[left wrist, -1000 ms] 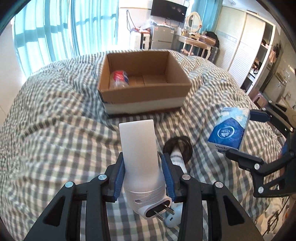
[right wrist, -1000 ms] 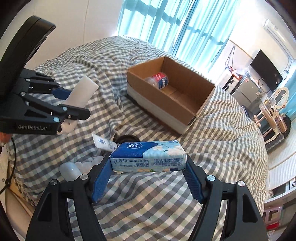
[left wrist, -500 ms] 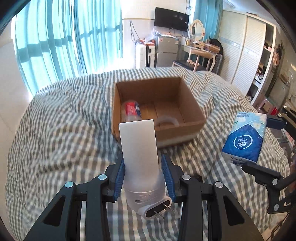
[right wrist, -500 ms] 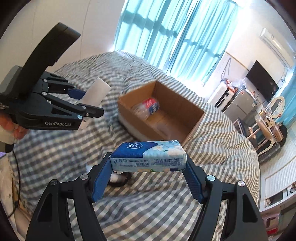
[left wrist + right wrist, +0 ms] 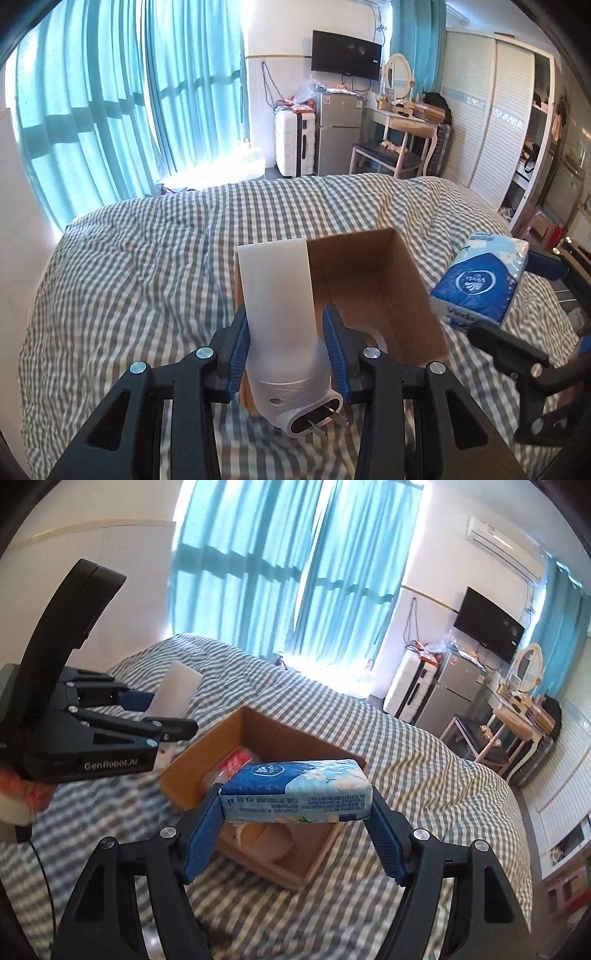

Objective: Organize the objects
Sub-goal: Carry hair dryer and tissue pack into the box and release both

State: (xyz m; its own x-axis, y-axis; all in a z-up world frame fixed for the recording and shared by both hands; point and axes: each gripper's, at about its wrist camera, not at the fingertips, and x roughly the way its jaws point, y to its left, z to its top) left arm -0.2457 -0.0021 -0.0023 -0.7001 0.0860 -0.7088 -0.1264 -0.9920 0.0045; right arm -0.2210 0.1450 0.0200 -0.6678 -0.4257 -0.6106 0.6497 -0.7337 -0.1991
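My left gripper [image 5: 288, 350] clamps the white plug [image 5: 284, 325], which hides the box's [image 5: 258, 734] red bottle [image 5: 236, 762]; my right gripper [image 5: 295, 827] squeezes the tissue pack [image 5: 295, 790]

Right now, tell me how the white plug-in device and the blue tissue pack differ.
The white plug-in device is hard, plain plastic with metal prongs; the blue tissue pack is soft and printed. The device stands upright in the left gripper, while the pack lies crosswise in the right gripper. Both are clamped in jaws and held above the cardboard box.
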